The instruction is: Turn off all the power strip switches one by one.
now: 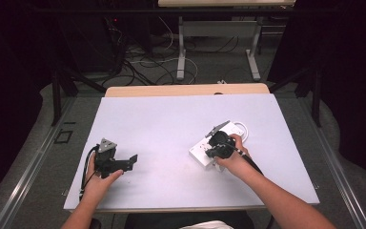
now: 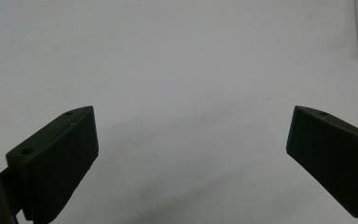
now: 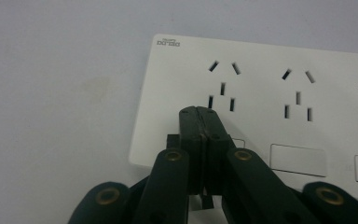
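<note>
Right tool (image 1: 208, 148), jaws pressed together with nothing between them, tips over the near edge of the white power strip (image 1: 201, 155) beside a rectangular switch (image 3: 298, 159); whether they touch it cannot be told. The strip lies right of centre on the bench (image 1: 171, 119), its coiled cable (image 1: 240, 128) at its far end. Left tool (image 1: 124, 163), jaws spread wide, rests low at the near left, well apart from the strip.
</note>
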`<state>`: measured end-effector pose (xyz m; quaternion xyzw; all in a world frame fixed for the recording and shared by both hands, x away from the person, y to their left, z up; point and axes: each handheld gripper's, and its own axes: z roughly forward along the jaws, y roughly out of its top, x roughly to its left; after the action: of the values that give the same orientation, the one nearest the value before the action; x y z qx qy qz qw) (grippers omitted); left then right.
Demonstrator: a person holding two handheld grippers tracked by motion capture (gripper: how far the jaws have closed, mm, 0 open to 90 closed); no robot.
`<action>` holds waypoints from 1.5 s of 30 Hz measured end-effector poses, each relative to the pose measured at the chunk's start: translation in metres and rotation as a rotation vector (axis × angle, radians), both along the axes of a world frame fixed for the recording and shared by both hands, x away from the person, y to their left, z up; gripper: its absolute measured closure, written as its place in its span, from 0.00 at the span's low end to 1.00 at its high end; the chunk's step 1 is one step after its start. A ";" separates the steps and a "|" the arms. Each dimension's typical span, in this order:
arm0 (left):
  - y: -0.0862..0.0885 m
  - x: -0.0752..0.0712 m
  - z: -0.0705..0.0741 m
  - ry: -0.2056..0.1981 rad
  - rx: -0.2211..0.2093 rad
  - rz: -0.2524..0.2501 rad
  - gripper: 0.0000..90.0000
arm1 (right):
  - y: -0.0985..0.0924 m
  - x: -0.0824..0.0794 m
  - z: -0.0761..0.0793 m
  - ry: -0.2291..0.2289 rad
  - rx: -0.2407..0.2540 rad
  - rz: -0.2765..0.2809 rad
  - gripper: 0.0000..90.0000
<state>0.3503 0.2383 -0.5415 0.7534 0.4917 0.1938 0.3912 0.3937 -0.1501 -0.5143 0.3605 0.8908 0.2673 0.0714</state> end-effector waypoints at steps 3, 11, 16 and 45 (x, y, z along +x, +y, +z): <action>0.000 0.000 0.000 -0.001 -0.001 0.001 0.02 | 0.000 0.001 0.000 -0.009 -0.004 0.011 1.00; -0.001 0.000 -0.001 -0.012 -0.005 0.002 0.02 | 0.004 -0.002 -0.003 -0.045 -0.028 0.032 1.00; 0.000 -0.001 0.000 -0.003 -0.005 0.003 0.02 | 0.003 -0.003 -0.003 -0.034 -0.016 0.018 1.00; 0.000 0.001 0.000 -0.002 -0.001 -0.003 0.02 | -0.002 -0.001 0.002 -0.017 0.016 -0.013 0.90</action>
<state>0.3509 0.2380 -0.5412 0.7537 0.4903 0.1938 0.3924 0.3924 -0.1522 -0.5119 0.3644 0.8857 0.2769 0.0780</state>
